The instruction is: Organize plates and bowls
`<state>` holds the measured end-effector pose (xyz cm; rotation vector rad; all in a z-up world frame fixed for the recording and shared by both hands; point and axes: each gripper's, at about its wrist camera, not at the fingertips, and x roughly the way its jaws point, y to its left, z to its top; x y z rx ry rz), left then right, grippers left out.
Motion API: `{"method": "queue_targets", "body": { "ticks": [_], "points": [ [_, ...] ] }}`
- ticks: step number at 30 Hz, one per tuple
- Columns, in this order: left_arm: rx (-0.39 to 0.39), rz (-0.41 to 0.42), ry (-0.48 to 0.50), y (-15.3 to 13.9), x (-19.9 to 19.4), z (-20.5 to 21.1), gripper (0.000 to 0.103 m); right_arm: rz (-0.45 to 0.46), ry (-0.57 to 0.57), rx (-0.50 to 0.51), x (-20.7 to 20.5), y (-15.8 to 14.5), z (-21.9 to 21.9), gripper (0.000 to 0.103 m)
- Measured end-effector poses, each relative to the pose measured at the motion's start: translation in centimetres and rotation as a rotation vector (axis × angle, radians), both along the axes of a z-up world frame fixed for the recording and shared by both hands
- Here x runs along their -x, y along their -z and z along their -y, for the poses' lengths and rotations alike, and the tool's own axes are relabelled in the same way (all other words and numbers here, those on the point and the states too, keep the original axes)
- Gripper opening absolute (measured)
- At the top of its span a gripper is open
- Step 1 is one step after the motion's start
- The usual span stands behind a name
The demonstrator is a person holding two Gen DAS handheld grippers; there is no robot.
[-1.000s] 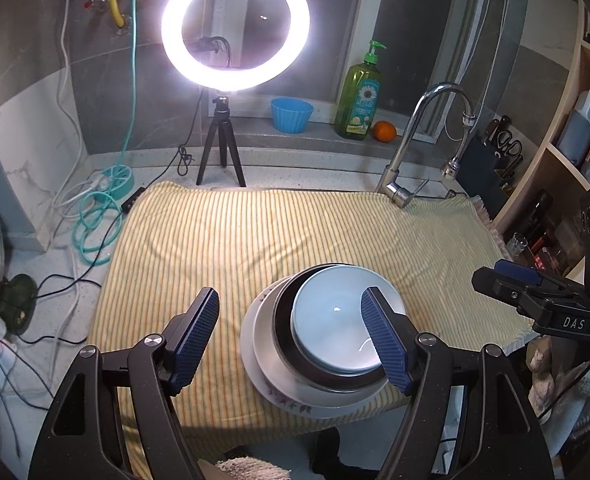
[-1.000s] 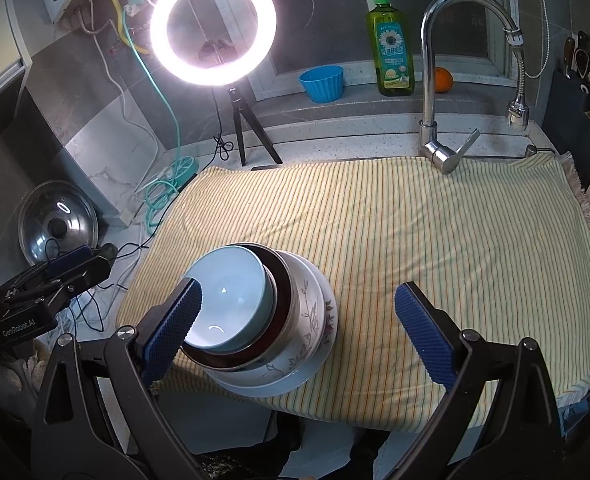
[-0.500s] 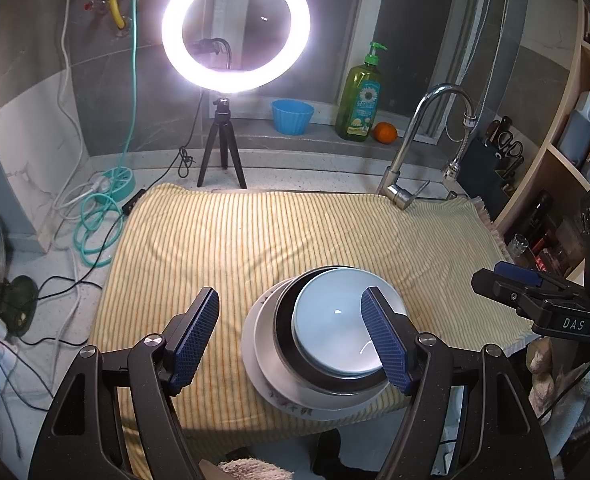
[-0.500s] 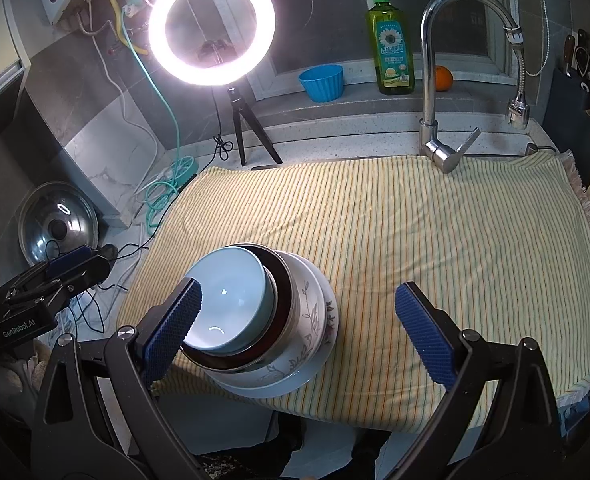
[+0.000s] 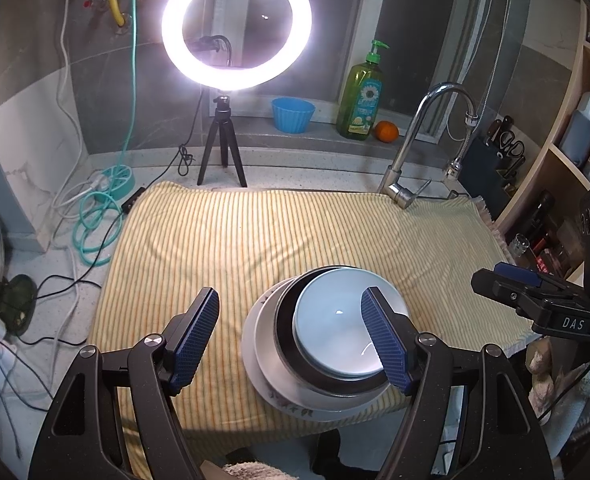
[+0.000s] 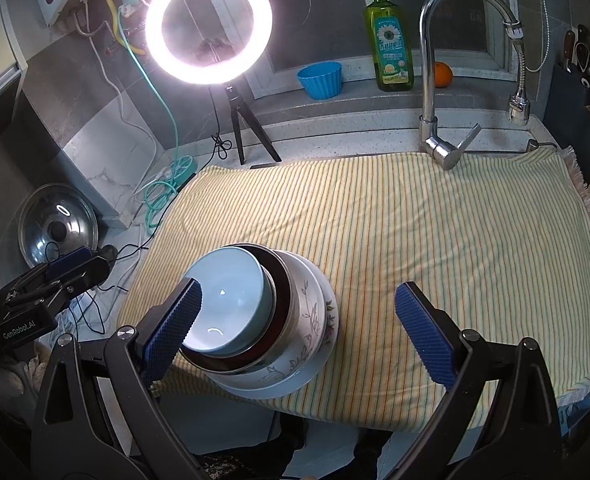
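Note:
A stack of dishes stands near the front edge of the striped cloth [image 5: 255, 240]: a pale blue bowl [image 5: 335, 328] nested in a dark-rimmed metal bowl [image 5: 287, 344], on a white floral bowl and plate [image 5: 255, 360]. The stack also shows in the right wrist view [image 6: 231, 300], with the floral bowl [image 6: 311, 316] under the others. My left gripper [image 5: 291, 336] is open and empty, hovering above the stack's left side. My right gripper [image 6: 299, 328] is open and empty, above the stack's right side. Each gripper shows in the other's view, the right gripper [image 5: 535, 300] and the left gripper [image 6: 47, 280].
A ring light on a tripod [image 5: 223, 152], a blue cup [image 5: 293, 114], a soap bottle [image 5: 361, 96] and an orange [image 5: 387, 131] stand at the back. A faucet [image 6: 435, 120] rises behind the cloth. Cables and a pot lid [image 6: 57, 224] lie left; shelves [image 5: 567, 152] stand right.

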<state>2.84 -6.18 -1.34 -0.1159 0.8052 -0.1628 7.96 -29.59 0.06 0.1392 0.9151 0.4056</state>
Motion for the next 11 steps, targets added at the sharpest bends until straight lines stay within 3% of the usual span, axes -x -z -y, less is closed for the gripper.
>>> {"method": "queue_targets", "body": {
  "ticks": [11],
  "points": [
    [-0.009,0.015,0.006,0.28,-0.37,0.01,0.074,-0.023,0.010,0.001,-0.35,0.94,-0.09,0.099]
  ]
}}
